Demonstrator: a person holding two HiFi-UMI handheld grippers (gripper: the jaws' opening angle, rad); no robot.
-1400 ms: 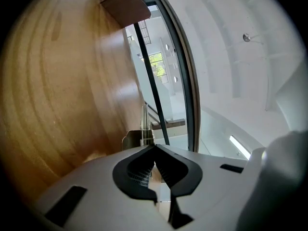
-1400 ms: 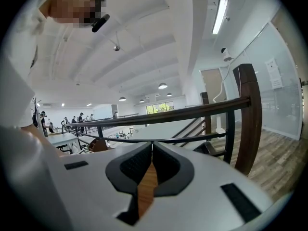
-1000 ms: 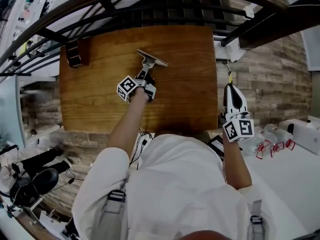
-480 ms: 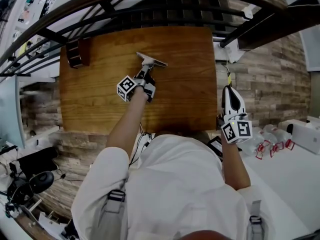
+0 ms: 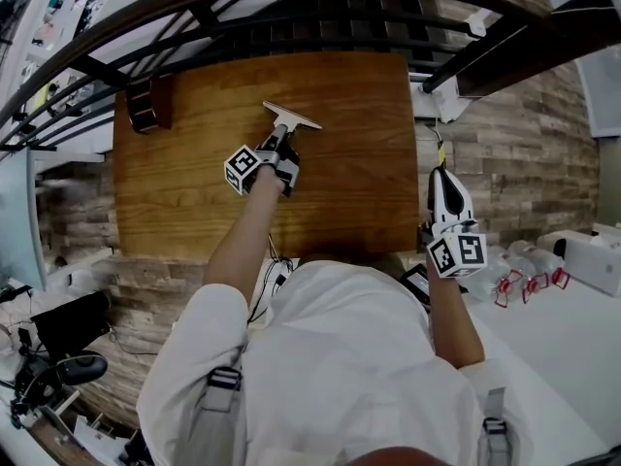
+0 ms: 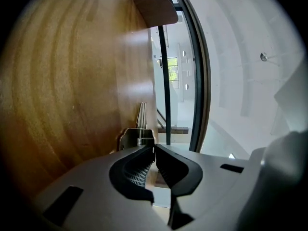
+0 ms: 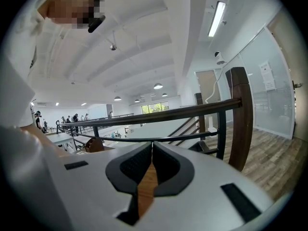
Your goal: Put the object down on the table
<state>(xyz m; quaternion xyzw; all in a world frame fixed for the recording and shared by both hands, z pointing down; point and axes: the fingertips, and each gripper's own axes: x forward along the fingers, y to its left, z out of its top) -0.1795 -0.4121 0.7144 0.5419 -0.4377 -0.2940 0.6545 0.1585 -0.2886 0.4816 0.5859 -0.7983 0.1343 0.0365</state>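
Wood-grain table point(image 5: 184, 192) under a dark railing point(image 5: 291, 13). On its far half, near the middle, a T-shaped metal tool point(image 5: 291, 116), down against the boards with the wide blade end turned away from the person. Left gripper point(image 5: 277, 146) low over the tabletop, jaws drawn narrow, tips pinched on the tool's thin handle end. Just past those tips in the left gripper view, a small spring and a metal bracket. Right gripper point(image 5: 440, 171) well apart, held off the table's right edge over plank flooring, jaws pressed together with nothing between them. Dark wooden block point(image 5: 146, 105) at the table's far left corner.
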